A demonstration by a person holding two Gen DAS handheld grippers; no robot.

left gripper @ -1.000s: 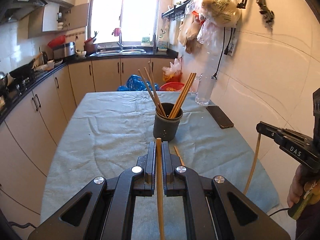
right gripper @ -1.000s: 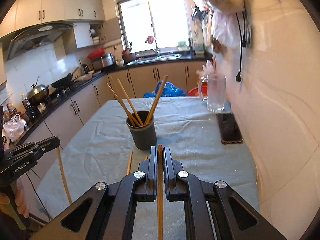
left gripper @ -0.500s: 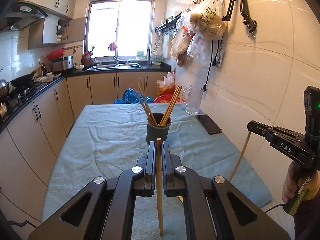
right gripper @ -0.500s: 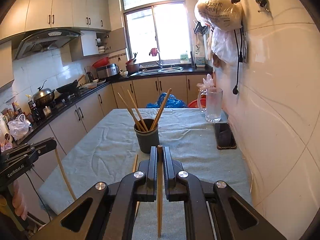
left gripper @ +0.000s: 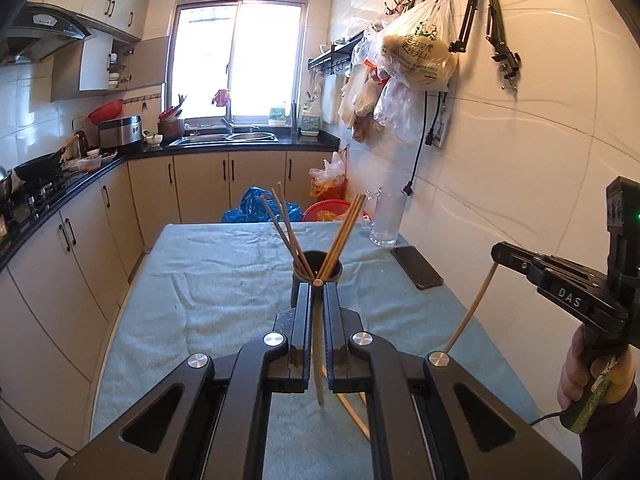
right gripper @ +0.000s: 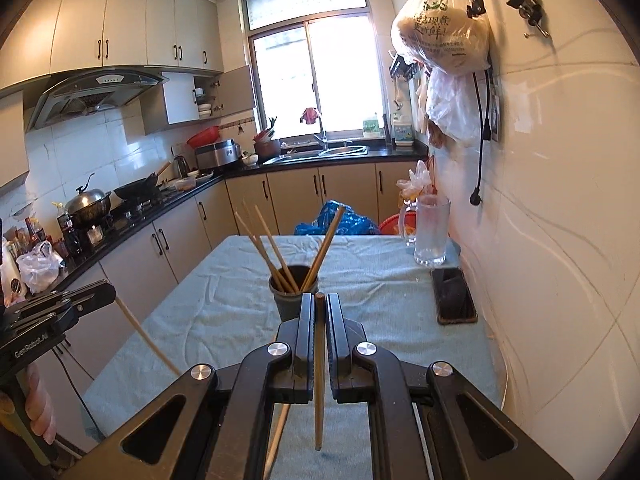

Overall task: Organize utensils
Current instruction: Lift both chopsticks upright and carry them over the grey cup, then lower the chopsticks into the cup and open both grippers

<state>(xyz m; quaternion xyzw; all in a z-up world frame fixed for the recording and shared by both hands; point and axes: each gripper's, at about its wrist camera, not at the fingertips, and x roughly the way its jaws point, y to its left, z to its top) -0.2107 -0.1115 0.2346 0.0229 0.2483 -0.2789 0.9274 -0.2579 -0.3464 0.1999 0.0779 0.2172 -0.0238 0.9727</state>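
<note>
Chopstick [left gripper: 318, 340] pinched upright between left fingers [left gripper: 301, 312].

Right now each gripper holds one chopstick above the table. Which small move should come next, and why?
Probably carry the left gripper forward over the dark cup. It is shut on a chopstick, lifted off the cloth, and the cup already holds several. The right gripper, also holding one, can follow.
</note>
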